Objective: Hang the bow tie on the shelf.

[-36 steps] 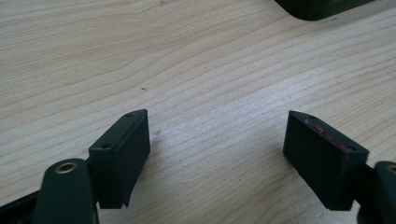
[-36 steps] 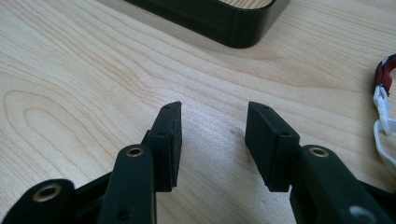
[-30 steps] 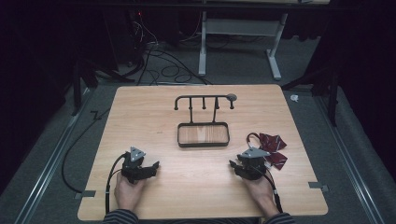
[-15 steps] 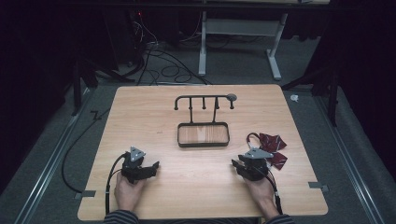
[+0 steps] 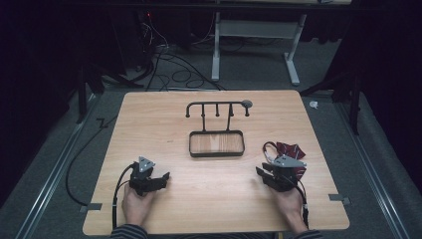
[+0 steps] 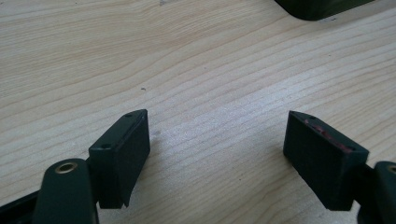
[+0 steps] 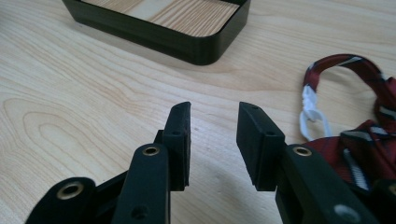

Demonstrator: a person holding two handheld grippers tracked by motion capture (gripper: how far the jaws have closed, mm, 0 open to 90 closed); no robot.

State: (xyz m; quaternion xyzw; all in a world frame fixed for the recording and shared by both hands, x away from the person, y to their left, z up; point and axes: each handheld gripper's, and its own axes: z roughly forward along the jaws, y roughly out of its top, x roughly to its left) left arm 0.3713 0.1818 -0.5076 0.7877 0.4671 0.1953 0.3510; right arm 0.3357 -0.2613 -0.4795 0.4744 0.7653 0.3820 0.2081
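A black hook rack with a shallow tray base (image 5: 216, 155) stands mid-table; its tray wall (image 7: 187, 44) lies ahead of my right gripper, and a dark corner of it (image 6: 317, 7) shows in the left gripper view. A dark red striped strap with a white clip (image 5: 291, 152) lies bunched at the right; in the right gripper view this strap (image 7: 369, 135) is just right of the jaws. My right gripper (image 5: 262, 171) (image 7: 215, 109) is open; its jaws have just been closing, with nothing between them. My left gripper (image 5: 160, 178) (image 6: 217, 119) rests wide open over bare wood.
The wooden table (image 5: 149, 119) has bare wood between the two hands and the rack. Cables trail from both grippers toward the near edge. Beyond the table are a dark floor, loose cables and a white desk frame (image 5: 293, 55).
My right gripper has shifted a little to the right, closer to the red strap. The left hand has stayed put.
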